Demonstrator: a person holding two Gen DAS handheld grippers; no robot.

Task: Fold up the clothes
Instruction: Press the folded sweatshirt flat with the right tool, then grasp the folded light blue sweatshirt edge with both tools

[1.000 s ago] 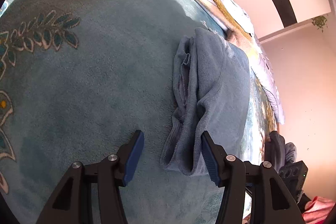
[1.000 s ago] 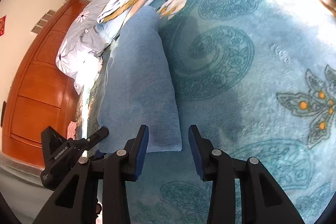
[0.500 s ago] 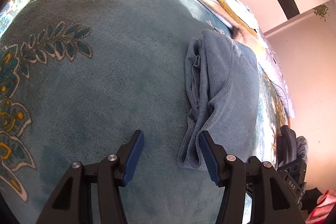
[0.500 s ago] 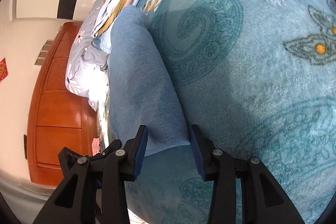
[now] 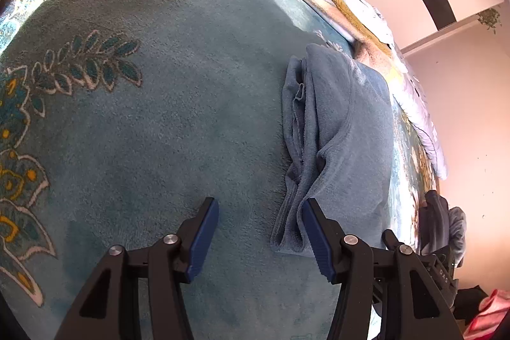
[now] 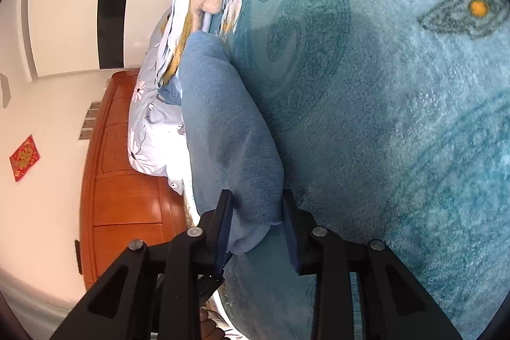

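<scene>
Left wrist view: left gripper (image 5: 259,233) gapes wide, empty, folded light-blue fleece garment (image 5: 338,136) lying at 1 o'clock on teal patterned plush blanket (image 5: 159,133). Right gripper (image 6: 256,223) has garment's near end (image 6: 229,148) between its half-closed pads, seemingly pinched.

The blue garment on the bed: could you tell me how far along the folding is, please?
Done: the blue garment already lies folded into a long narrow strip on the teal blanket. In hand: the right gripper has its near end bunched between its fingers, though not visibly clamped; the left gripper is open beside the same end, empty. Left: probably folding the strip crosswise into a compact bundle.
</scene>
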